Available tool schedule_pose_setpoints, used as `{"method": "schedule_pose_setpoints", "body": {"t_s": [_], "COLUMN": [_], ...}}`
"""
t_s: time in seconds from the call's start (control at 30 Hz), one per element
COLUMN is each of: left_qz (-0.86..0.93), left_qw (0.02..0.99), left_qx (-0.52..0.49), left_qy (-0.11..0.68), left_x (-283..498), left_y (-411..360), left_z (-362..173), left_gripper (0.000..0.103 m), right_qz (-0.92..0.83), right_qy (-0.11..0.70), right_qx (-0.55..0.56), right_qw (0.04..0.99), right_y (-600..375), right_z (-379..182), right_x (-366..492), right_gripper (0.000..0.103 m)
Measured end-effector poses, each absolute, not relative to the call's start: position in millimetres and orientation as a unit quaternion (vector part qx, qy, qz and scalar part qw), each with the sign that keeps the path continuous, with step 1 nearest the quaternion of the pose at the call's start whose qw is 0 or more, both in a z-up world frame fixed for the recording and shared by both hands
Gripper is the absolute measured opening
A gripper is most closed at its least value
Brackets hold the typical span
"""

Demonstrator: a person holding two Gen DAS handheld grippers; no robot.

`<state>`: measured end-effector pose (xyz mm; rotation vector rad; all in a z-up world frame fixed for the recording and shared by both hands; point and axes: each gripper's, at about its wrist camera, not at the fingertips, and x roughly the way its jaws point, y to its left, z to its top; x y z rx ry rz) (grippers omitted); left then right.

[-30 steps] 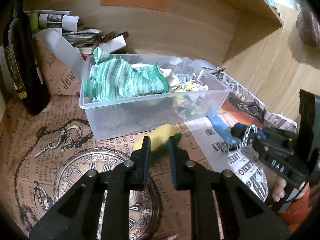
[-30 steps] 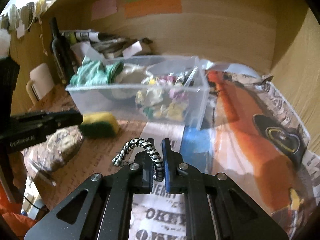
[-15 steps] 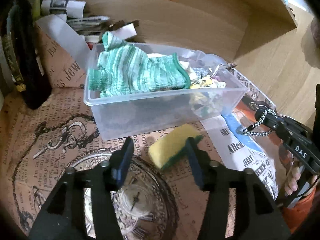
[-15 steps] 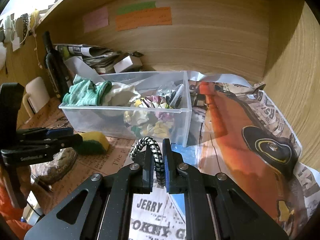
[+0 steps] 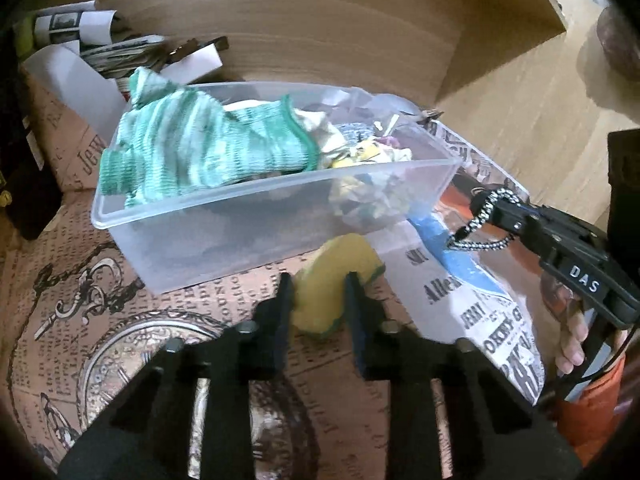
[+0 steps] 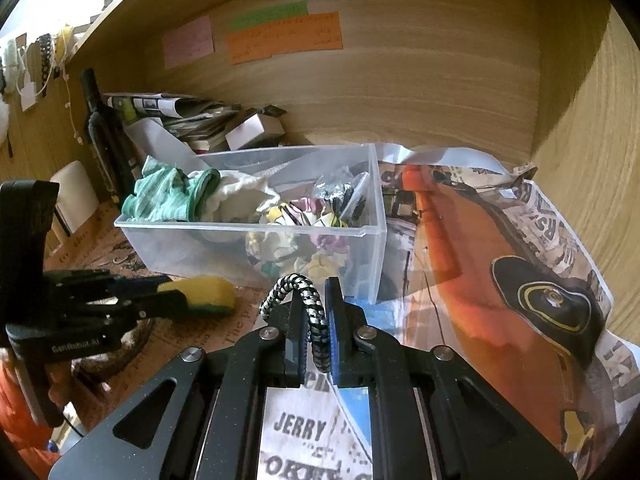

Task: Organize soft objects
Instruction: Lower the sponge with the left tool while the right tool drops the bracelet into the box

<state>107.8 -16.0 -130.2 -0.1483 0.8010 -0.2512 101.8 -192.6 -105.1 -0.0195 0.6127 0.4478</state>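
Observation:
A yellow sponge with a green underside (image 5: pixel 340 256) lies on the printed paper just in front of a clear plastic box (image 5: pixel 240 196). My left gripper (image 5: pixel 316 286) is closing on the sponge, whose body bulges between the pads. In the right wrist view the sponge (image 6: pixel 212 288) sticks out of the left gripper (image 6: pixel 170 298). My right gripper (image 6: pixel 314 300) is shut on a black-and-white braided cord loop (image 6: pixel 308 308), held above the paper near the box's right end. The box (image 6: pixel 240 226) holds a green striped cloth (image 5: pixel 200 148), white fabric and crumpled colourful pieces.
A dark bottle (image 6: pixel 100 128), a white mug (image 6: pixel 74 196) and a pile of papers (image 6: pixel 180 116) crowd the back left. Wooden walls close the back and right. An orange-printed newspaper sheet (image 6: pixel 460 240) covers the surface right of the box.
The left jaws opened wide, moved forward around the sponge, then closed on it. The right gripper kept the cord and stayed roughly in place.

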Motion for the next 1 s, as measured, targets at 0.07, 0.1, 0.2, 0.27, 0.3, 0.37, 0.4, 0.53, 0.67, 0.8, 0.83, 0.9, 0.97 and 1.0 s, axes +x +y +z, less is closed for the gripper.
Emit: {"method": "schedule_pose_setpoints", "body": {"t_s": [0.07, 0.1, 0.2, 0.27, 0.3, 0.37, 0.4, 0.53, 0.67, 0.8, 0.83, 0.9, 0.97, 1.0], "left_qz": [-0.125, -0.128, -0.129, -0.13, -0.131, -0.13, -0.13, -0.118, -0.099, -0.066, -0.063, -0.062, -0.066, -0.067], "left_qw": [0.913, 0.914, 0.921, 0.926, 0.928, 0.934, 0.937, 0.949, 0.956, 0.961, 0.961, 0.958, 0.953, 0.952], "left_qx": [-0.075, -0.076, -0.075, -0.075, -0.075, -0.074, -0.073, -0.067, -0.059, -0.04, -0.038, -0.035, -0.036, -0.036], "left_qy": [0.381, 0.377, 0.36, 0.346, 0.342, 0.325, 0.316, 0.285, 0.268, 0.265, 0.268, 0.278, 0.293, 0.298], "left_x": [105.9, 105.0, 98.9, 95.0, 93.3, 91.2, 90.7, 96.6, 107.9, 129.5, 133.5, 143.1, 152.7, 153.9], "left_y": [-18.3, -18.8, -17.2, -19.0, -18.8, -16.2, -15.1, -11.6, -5.7, -4.1, -4.6, -5.9, -7.4, -7.6], "left_z": [-126.9, -123.7, -113.5, -103.2, -99.3, -86.0, -78.8, -54.7, -43.3, -49.2, -52.2, -61.3, -71.6, -75.4], "left_gripper": [0.021, 0.02, 0.019, 0.019, 0.019, 0.019, 0.019, 0.019, 0.019, 0.019, 0.019, 0.019, 0.019, 0.019], "right_qz": [0.218, 0.218, 0.219, 0.219, 0.219, 0.221, 0.223, 0.228, 0.233, 0.229, 0.228, 0.228, 0.228, 0.228], "right_qy": [0.294, 0.292, 0.283, 0.276, 0.272, 0.263, 0.258, 0.239, 0.227, 0.229, 0.233, 0.249, 0.266, 0.276], "right_qx": [-0.011, -0.011, -0.008, -0.007, -0.006, -0.004, -0.005, -0.012, -0.025, -0.037, -0.039, -0.041, -0.043, -0.043], "right_qw": [0.931, 0.931, 0.934, 0.936, 0.937, 0.939, 0.94, 0.944, 0.945, 0.945, 0.945, 0.94, 0.936, 0.933], "right_y": [-192.6, -193.0, -193.7, -193.7, -193.7, -192.8, -192.0, -184.4, -172.3, -157.6, -154.8, -148.0, -144.4, -142.6], "right_z": [-102.4, -101.3, -96.2, -91.8, -89.9, -83.4, -80.6, -65.8, -56.4, -56.8, -59.3, -67.6, -75.7, -80.8], "right_x": [102.5, 103.1, 104.7, 106.3, 106.8, 109.1, 110.2, 117.4, 128.5, 146.8, 152.6, 166.7, 177.2, 181.9], "right_gripper": [0.008, 0.008, 0.008, 0.008, 0.008, 0.008, 0.008, 0.008, 0.008, 0.008, 0.008, 0.008, 0.008, 0.008]}}
